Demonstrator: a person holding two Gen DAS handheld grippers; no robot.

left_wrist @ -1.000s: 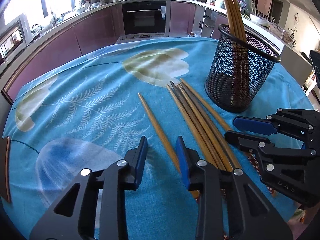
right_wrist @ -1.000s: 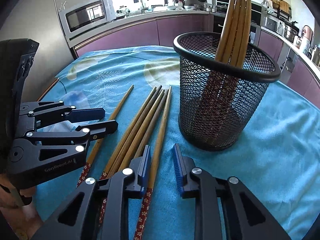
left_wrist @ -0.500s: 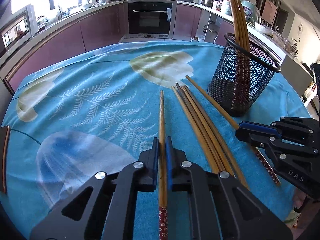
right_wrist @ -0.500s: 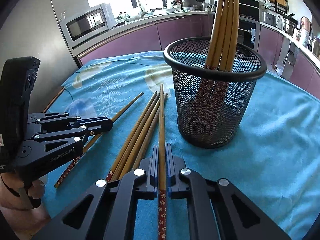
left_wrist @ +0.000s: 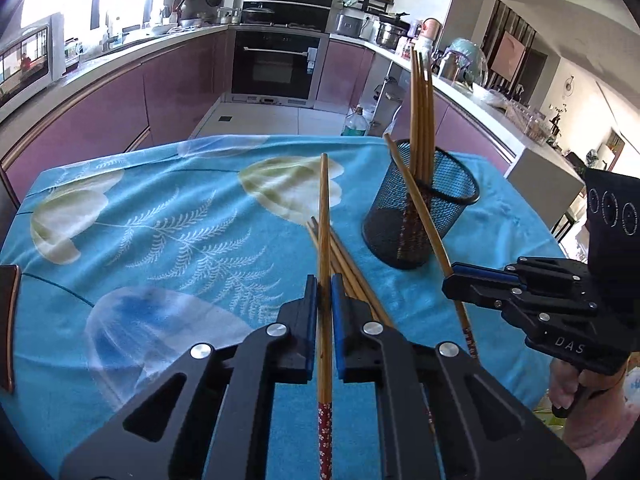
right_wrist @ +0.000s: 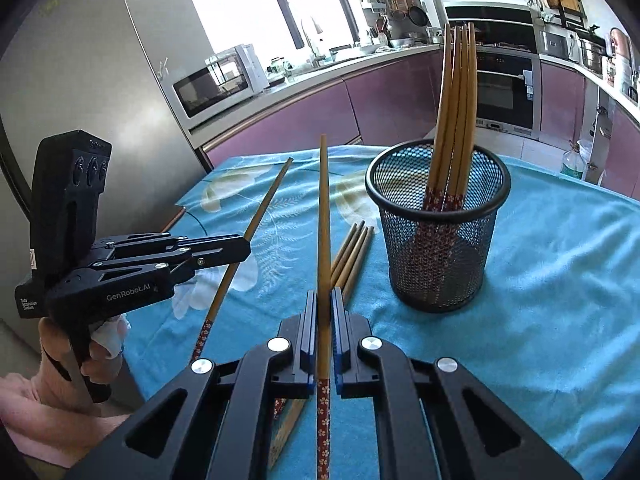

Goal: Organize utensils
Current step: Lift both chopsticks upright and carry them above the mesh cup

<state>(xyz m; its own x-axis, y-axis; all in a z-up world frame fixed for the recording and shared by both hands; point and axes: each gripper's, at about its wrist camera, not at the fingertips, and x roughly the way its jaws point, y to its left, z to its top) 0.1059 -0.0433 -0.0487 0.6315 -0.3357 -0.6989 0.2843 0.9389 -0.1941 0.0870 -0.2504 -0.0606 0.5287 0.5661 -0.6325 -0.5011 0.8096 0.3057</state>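
Each tool clenched one bamboo chopstick with a red flowered handle end. The left tool held its chopstick left of the black mesh cup. The right tool held its chopstick raised, near the cup, which stood on the bench's blue cloth holding upright chopsticks. Loose chopsticks lay beside the cup's base.

The chopsticks look like smooth tan wood with a red flower-patterned end. The pen holder is matt black wire mesh with a smooth rim. A soft turquoise printed cloth covers the desk. Both tongs are matt black plastic with blue pads and shiny metal rivets.
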